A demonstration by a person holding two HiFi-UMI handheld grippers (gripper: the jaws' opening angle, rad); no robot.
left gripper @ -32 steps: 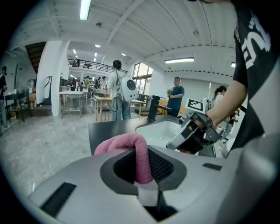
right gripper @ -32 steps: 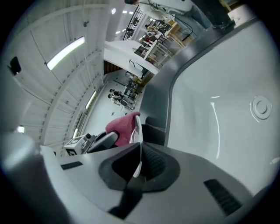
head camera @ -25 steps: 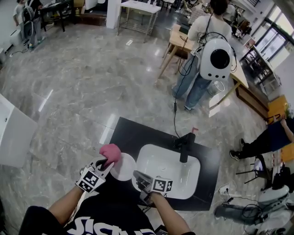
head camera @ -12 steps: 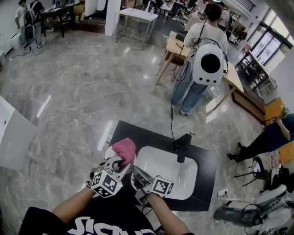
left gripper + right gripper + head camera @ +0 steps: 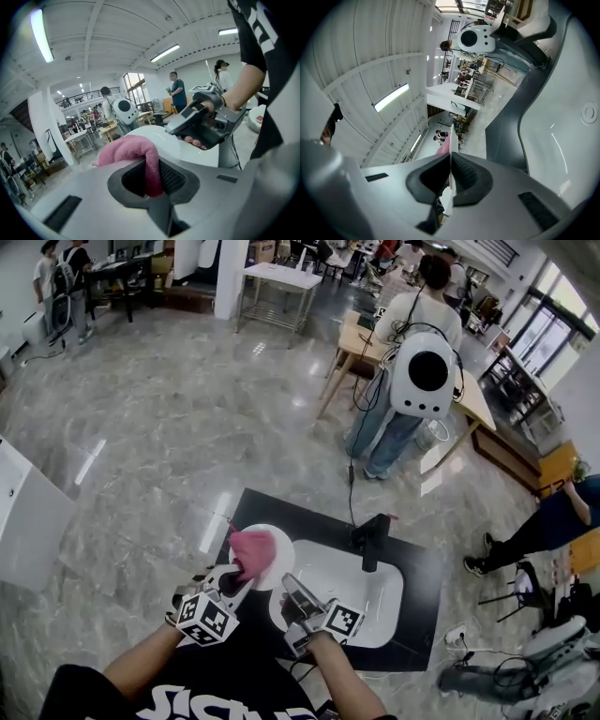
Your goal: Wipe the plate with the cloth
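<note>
Left gripper (image 5: 152, 177): clenched on a fold of the pink cloth (image 5: 125, 151), which bulges forward past the jaw tips.
Cloth on plate: the wad sits against the face of the white plate (image 5: 274, 557), over its left half in the head view. They appear to be touching, but how firmly cannot be told.
Right gripper (image 5: 451, 176): pinched shut on the plate's thin rim, which runs edge-on between the pads.
Plate position: held between the two grippers, above the left end of the black desk (image 5: 281, 512) and just beside the white sink (image 5: 375, 582). It seems to be lifted clear of the desk top.
Plate attitude: round, so it has no long axis. Its face is turned toward the left gripper and its edge toward the right gripper.
Deciding relation: the face lies straight ahead of the left gripper, with the cloth between them. The right gripper's grasp is on the near rim, to the right of the cloth.
Working hand (judged): the left gripper wipes and the right only steadies the plate.
Coming stroke (judged): across the face, parallel to it, clear of the pinched rim.
</note>
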